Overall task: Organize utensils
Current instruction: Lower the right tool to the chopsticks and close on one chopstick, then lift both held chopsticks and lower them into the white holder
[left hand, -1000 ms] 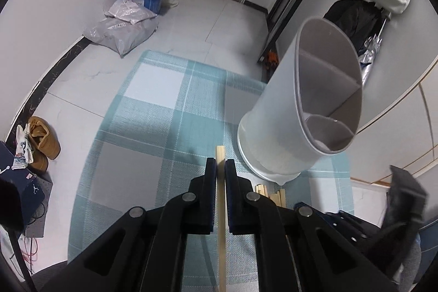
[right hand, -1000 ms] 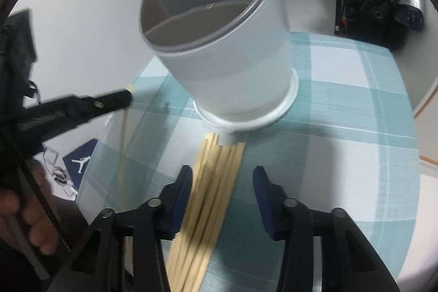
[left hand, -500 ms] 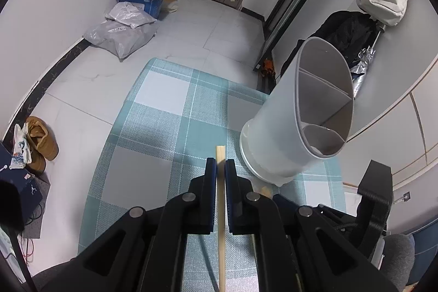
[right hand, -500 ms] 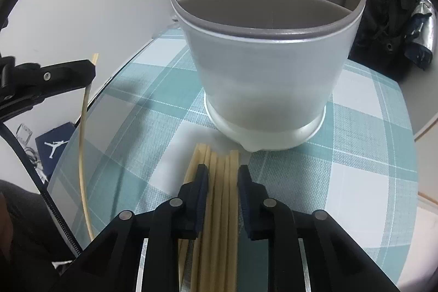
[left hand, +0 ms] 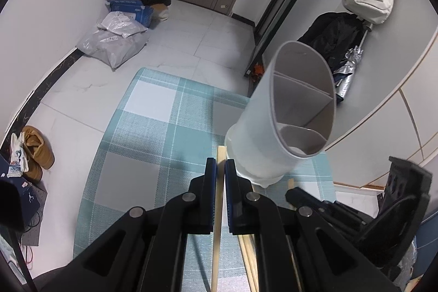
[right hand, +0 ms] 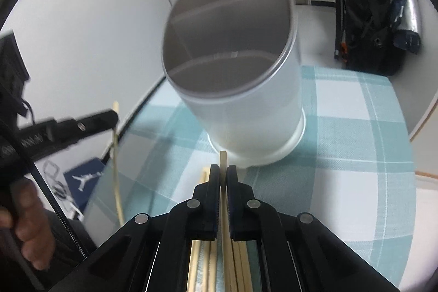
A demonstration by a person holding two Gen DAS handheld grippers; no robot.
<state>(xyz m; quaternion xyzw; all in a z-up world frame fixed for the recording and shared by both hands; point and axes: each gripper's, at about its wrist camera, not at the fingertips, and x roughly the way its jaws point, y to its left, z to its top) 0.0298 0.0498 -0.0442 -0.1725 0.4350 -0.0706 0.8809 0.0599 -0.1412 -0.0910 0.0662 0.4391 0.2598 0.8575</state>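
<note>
A white utensil holder [left hand: 284, 116] with inner dividers stands on the teal checked tablecloth [left hand: 153, 133]; it also shows in the right wrist view [right hand: 241, 84]. My left gripper [left hand: 220, 168] is shut on one pale wooden chopstick [left hand: 217, 210], held above the table to the holder's left. My right gripper [right hand: 223, 174] is shut on another chopstick [right hand: 223, 163], just in front of the holder's base. Several more chopsticks [right hand: 241, 272] lie on the cloth under it. The left gripper [right hand: 111, 116] and its chopstick [right hand: 116, 168] show at the left of the right wrist view.
The round table's edge [right hand: 410, 182] curves close on the right. A floor with bags [left hand: 115, 43], shoes [left hand: 35, 152] and a dark coat [left hand: 339, 34] lies beyond the table. A white wall [left hand: 388, 78] runs by the holder's right.
My right gripper has closed on one chopstick from the pile and lifted its tip. The left gripper still holds its chopstick and has shifted slightly.
</note>
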